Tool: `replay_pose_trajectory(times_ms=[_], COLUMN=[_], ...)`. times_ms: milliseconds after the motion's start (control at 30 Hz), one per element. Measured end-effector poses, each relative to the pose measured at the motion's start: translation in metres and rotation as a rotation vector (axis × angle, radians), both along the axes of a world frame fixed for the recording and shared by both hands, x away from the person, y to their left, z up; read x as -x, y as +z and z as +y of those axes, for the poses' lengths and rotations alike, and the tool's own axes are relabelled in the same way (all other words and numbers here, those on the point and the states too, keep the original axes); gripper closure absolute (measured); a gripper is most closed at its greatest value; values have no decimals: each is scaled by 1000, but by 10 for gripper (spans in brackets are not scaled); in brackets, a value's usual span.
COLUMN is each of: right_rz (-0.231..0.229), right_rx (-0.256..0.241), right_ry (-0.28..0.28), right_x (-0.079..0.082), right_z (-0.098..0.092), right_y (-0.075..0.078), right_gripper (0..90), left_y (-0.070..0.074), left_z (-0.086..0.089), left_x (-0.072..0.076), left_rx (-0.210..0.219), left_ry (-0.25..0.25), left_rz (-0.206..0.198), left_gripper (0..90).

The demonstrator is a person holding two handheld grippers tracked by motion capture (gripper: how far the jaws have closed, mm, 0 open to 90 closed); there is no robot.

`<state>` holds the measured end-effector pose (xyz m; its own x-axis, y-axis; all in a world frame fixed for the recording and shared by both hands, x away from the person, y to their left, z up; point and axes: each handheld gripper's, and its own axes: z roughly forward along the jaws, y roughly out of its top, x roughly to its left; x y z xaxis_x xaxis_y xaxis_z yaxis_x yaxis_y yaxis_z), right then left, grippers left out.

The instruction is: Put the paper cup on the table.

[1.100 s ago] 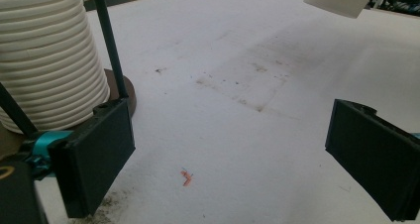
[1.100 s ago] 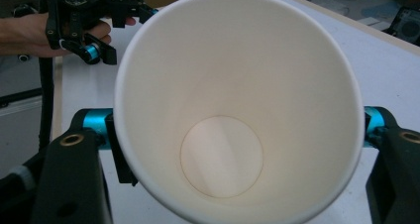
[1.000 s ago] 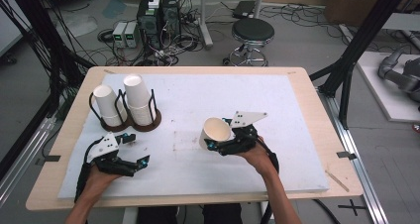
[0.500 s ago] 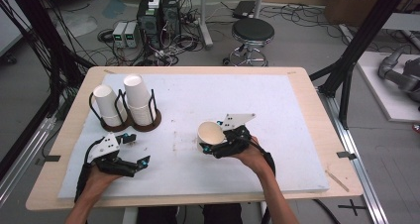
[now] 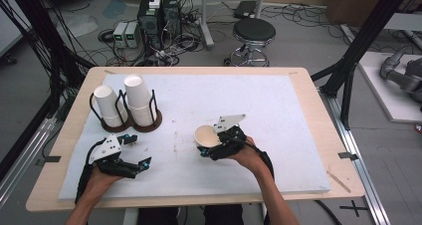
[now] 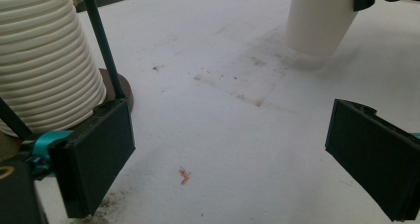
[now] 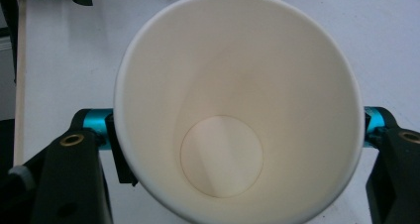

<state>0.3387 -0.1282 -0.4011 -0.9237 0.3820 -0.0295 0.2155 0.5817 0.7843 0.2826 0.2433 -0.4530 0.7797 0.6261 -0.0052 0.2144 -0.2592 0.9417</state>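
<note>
A white paper cup (image 5: 206,135) stands mouth-up near the middle of the white mat (image 5: 288,110), with my right gripper (image 5: 215,144) shut on its sides. The right gripper view looks down into the empty cup (image 7: 237,110), held by my right gripper (image 7: 240,135) with a jaw on either side. From the left gripper view the same cup (image 6: 319,21) has its base on or just above the mat. My left gripper (image 5: 138,149) lies open at the front left, holding nothing. Between the wide-apart jaws of my left gripper (image 6: 233,164) there is bare mat.
Two stacks of white cups (image 5: 110,105) (image 5: 138,99) stand upside down in black wire holders on brown bases at the back left. One ribbed stack (image 6: 44,60) is just beside my left jaw. A small orange scrap (image 6: 184,176) lies on the mat. The wooden table edge (image 5: 318,105) frames the mat.
My right gripper has carried the cup a little to the left and lower over the mat. The left gripper has stayed still and open.
</note>
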Motion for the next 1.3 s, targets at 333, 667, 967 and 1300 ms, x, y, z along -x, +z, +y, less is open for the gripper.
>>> replay_pose_trajectory(times_ms=[333, 667, 967, 1300], right_rz=[14, 43, 47, 94], right_rx=[44, 60, 53, 38], right_ry=[18, 15, 11, -15], right_x=[-4, -7, -7, -7], right_z=[9, 14, 14, 10], right_y=[-6, -14, -16, -25], right_gripper=[278, 277, 235, 137], left_y=[0, 0, 0, 0], left_z=[1, 1, 0, 0], left_x=[0, 0, 0, 0], left_rx=[7, 9, 0, 2], left_ry=[1, 4, 7, 9], left_rz=[0, 0, -1, 2], left_gripper=[49, 49, 49, 49])
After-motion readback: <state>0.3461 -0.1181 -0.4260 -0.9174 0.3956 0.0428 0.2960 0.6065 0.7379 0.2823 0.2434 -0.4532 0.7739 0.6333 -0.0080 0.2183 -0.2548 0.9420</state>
